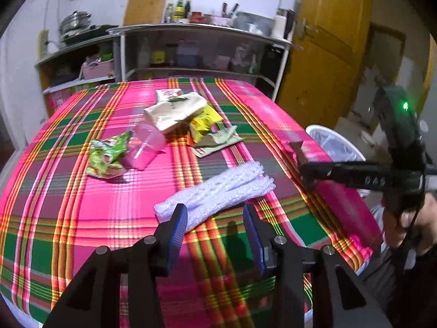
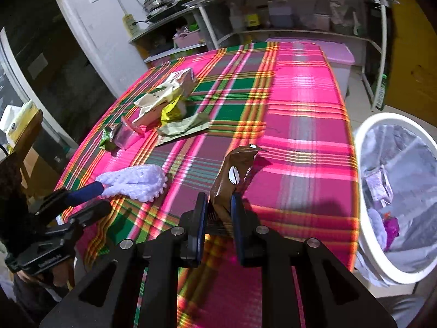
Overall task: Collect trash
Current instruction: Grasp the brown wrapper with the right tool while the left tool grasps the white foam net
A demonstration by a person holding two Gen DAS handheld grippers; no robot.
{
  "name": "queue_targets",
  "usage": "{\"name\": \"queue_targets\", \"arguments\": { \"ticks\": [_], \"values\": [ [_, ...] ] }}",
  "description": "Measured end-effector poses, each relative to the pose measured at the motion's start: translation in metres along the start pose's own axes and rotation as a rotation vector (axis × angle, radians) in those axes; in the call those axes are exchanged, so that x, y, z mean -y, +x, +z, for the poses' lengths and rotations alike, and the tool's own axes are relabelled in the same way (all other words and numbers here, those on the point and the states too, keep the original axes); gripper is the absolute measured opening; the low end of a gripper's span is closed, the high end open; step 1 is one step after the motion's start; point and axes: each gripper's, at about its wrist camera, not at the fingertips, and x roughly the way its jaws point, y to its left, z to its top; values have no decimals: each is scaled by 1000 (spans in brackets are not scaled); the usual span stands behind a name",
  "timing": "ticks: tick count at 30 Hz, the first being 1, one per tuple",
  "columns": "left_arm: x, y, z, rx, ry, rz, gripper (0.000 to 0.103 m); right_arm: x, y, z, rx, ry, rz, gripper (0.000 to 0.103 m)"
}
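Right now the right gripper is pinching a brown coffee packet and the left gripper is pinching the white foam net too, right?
Not quite. The right gripper is pinching the brown coffee packet, but the left gripper is open: the left wrist view shows its blue pads wide apart at the near end of the white foam net, which lies on the checked tablecloth.

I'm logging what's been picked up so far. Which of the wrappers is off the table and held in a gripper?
The brown coffee sachet, pinched upright in the right gripper. The green wrapper and yellow wrapper lie on the tablecloth.
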Motion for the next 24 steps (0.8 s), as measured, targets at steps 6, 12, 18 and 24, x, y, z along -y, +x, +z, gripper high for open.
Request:
{"name": "queue_targets", "arguments": {
  "ticks": [6, 12, 18, 24],
  "values": [
    [19, 17, 1, -26, 73, 78, 38, 12, -14, -8, 19, 19, 0, 18],
    [24, 25, 7, -33, 46, 120, 2, 22, -24, -12, 36, 37, 0, 18],
    [35, 4, 15, 35, 16, 70, 0, 28, -31, -15, 49, 49, 6, 18],
    [46, -14, 24, 99, 34, 30, 14, 33, -37, -18, 54, 56, 11, 18]
  ]
}}
